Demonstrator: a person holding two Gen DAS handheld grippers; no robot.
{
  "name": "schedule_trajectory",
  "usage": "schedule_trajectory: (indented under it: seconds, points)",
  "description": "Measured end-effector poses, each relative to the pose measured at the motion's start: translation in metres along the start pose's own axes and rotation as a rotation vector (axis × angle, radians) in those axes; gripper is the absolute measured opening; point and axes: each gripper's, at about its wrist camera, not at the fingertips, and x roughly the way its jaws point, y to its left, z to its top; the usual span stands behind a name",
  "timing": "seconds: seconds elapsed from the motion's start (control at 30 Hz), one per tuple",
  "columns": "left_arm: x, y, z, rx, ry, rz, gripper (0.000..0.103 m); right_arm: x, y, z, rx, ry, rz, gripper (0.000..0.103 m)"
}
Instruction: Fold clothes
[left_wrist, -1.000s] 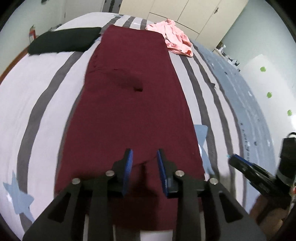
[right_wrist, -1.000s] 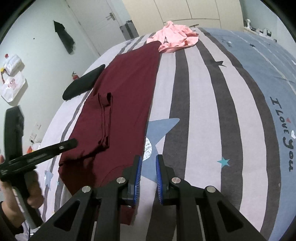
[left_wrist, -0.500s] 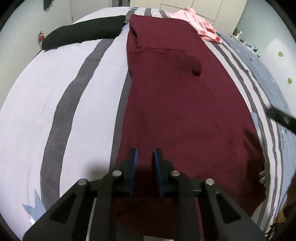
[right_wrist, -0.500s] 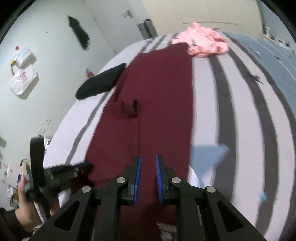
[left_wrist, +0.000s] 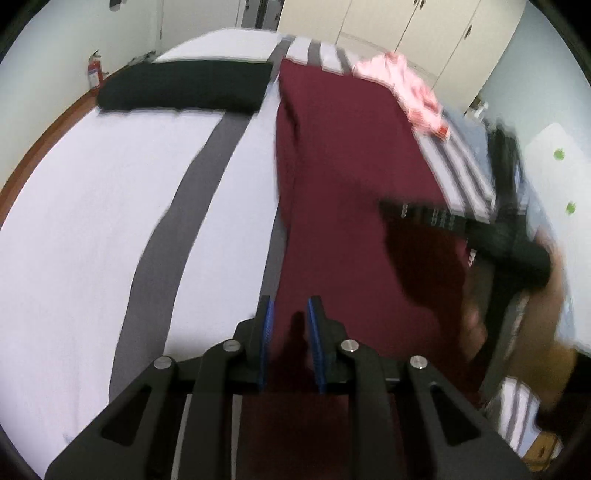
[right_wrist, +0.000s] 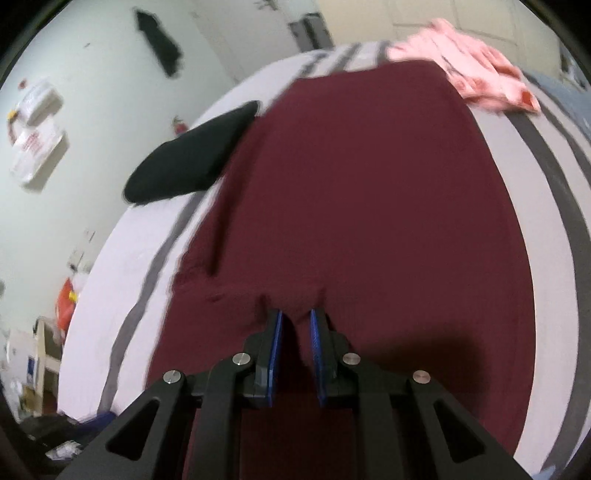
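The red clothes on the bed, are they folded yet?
Partly. The red garment lies long and narrow, its sides seemingly folded in. The left gripper and right gripper sit over its near end. Folding it shorter remains, and the pink clothes lie crumpled.

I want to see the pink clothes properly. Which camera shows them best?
The right wrist view: the pink clothes look bigger there, crumpled at the far end of the bed. The left wrist view shows them smaller and blurrier.
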Motion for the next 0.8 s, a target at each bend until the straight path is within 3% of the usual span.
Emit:
schedule_trajectory:
  seconds: [0.1, 0.27, 0.4, 0.47, 0.57, 0.63, 0.8]
  points:
    - [0.021, -0.010, 0.041, 0.019, -0.024, -0.047, 0.017, 0.002, -0.011, 0.002, 0.031, 0.001, 0.033, 0.014]
    - [0.063, -0.036, 0.089, 0.080, -0.011, -0.149, 0.017, -0.016, -0.007, 0.000, 0.024, -0.041, 0.012, 0.014]
    - [0.083, -0.040, 0.100, 0.105, 0.025, -0.084, 0.015, -0.037, -0.001, -0.007, 0.025, -0.076, 0.018, 0.014]
    - [0.090, -0.027, 0.100, 0.086, 0.030, -0.029, 0.003, -0.041, 0.004, -0.011, 0.010, -0.069, 0.024, 0.014]
    - [0.094, -0.004, 0.095, 0.070, 0.036, 0.022, 0.002, -0.043, 0.016, -0.015, -0.017, -0.062, 0.061, 0.014]
    - [0.094, 0.005, 0.092, 0.057, 0.036, -0.008, 0.002, -0.041, 0.025, -0.017, -0.041, -0.055, 0.086, 0.014]
    - [0.099, -0.002, 0.091, 0.108, 0.036, 0.026, 0.002, -0.014, 0.033, -0.021, -0.063, 0.003, 0.081, 0.014]
